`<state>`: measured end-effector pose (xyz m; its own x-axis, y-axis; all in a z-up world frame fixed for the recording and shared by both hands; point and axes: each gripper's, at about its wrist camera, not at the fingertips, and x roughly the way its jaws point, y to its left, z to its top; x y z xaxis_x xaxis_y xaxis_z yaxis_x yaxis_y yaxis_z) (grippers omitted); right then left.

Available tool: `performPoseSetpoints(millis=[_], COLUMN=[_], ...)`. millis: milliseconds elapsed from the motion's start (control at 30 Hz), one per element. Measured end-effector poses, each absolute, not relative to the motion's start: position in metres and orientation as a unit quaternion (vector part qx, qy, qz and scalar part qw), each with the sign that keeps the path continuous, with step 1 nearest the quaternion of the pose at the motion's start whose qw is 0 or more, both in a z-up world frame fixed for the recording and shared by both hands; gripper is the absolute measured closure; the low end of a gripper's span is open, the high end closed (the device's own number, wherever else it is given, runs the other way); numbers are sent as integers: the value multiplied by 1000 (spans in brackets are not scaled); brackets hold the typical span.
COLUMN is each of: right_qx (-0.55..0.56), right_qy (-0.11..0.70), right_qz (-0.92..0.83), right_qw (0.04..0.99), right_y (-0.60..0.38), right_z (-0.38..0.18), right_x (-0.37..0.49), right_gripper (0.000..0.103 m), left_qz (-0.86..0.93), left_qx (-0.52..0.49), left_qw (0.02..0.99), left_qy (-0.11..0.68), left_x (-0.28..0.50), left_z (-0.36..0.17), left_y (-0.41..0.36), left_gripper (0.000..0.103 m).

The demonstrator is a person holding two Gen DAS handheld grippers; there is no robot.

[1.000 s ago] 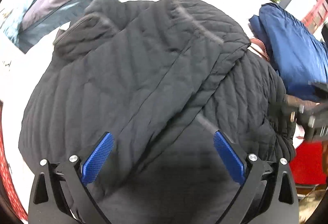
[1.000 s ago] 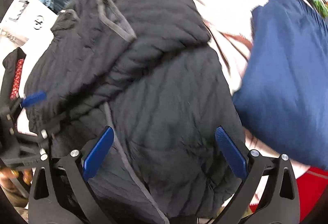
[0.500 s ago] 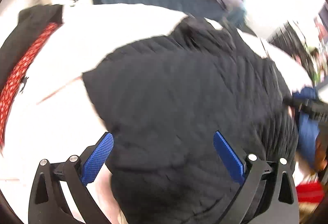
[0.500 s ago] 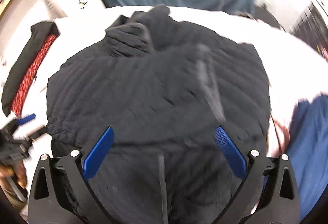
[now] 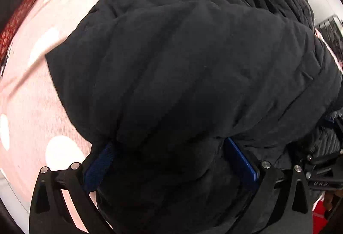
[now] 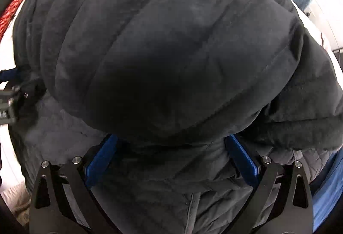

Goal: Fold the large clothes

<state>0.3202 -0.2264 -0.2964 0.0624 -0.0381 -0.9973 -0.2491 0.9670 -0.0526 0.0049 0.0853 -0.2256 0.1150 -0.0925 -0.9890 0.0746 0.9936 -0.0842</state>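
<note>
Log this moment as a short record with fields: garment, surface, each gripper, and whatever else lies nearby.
garment: black quilted jacket, bunched in a thick fold, filling both wrist views
surface: pink cover with white dots, under the jacket
left hand-held gripper: jaws spread wide, jacket fabric bulging between the blue pads, not clamped
right hand-held gripper: jaws spread wide, fold of the jacket lying over the pad tips
nearby: blue garment at the right edge; red patterned fabric at the upper left
fold state: unfinished, jacket lumpy rather than flat
</note>
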Motion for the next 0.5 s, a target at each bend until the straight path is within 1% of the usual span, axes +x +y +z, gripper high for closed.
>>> performPoseSetpoints(millis=[300,500], right_qx=[-103,-100], right_qy=[692,661], right_qz=[51,55], right_qw=[713,742], right_y=[-220,-229], right_z=[-307,-296], right_x=[335,309], right_gripper=[4,4], left_qz=[-38,-49], left_qx=[2,1], left_qw=[761,767], left_qy=[648,639], left_x=[1,-8], left_z=[-228,-225], left_y=[85,92], left_gripper=[4,5])
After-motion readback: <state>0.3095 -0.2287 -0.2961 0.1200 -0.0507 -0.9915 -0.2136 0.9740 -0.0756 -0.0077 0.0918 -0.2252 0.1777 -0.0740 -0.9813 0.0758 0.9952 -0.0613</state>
